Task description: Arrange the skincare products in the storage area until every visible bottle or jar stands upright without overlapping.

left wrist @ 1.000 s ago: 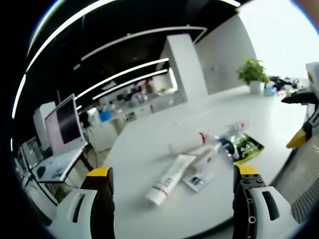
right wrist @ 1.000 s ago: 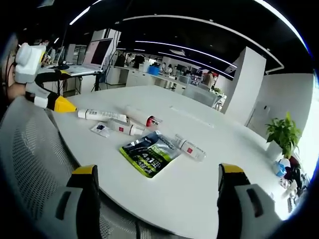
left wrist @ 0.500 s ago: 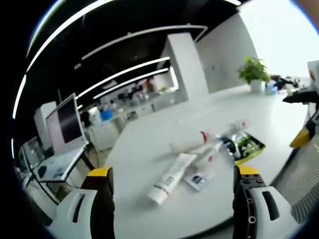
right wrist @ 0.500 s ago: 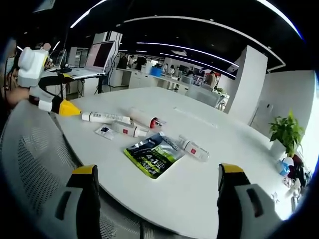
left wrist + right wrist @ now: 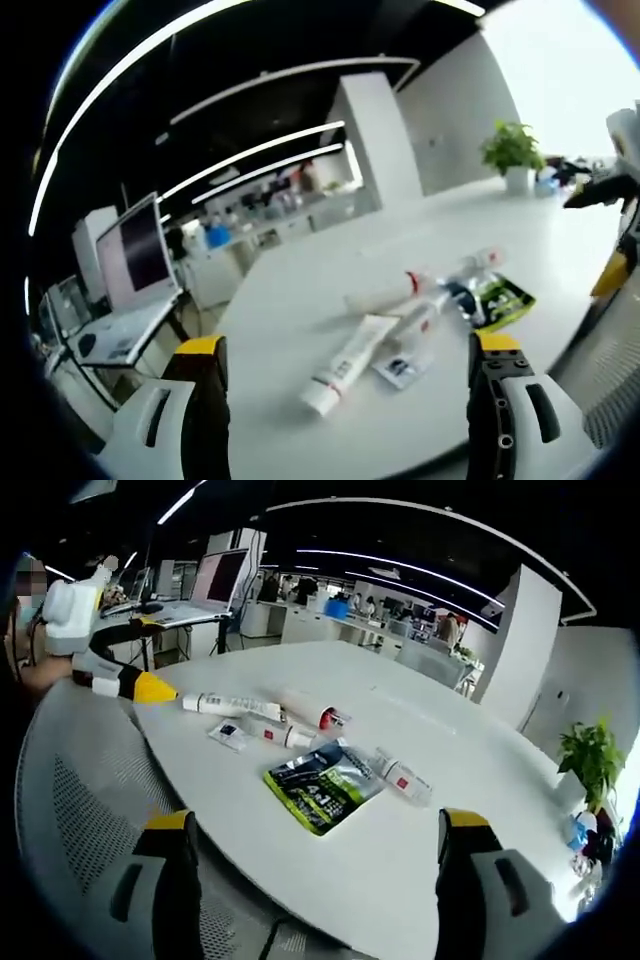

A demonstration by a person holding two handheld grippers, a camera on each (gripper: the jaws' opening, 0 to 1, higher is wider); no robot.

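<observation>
Several skincare items lie flat on the white table (image 5: 300, 270). A long white tube (image 5: 345, 365) is nearest, beside a small sachet (image 5: 400, 367). Behind them lie a white bottle with a red band (image 5: 385, 292), a small tube (image 5: 425, 318), a clear bottle (image 5: 478, 262) and a green-black pouch (image 5: 500, 300). My left gripper (image 5: 348, 345) hovers open short of them. The right gripper view has the same white tube (image 5: 232, 704), sachet (image 5: 230, 734), small tube (image 5: 275, 732), red-banded bottle (image 5: 310, 712), pouch (image 5: 322, 786) and clear bottle (image 5: 400, 776). My right gripper (image 5: 315, 821) is open, well back from the table.
A grey mesh chair back (image 5: 90, 820) stands between my right gripper and the table edge. The left gripper's yellow tip (image 5: 150, 688) hangs by the tube's end. A potted plant (image 5: 510, 150) stands at the far end. A laptop (image 5: 135, 250) rests on a side desk.
Both views have shifted slightly with the hands. In the right gripper view the left gripper's tip has drifted toward the white tube. The items on the table lie as before.
</observation>
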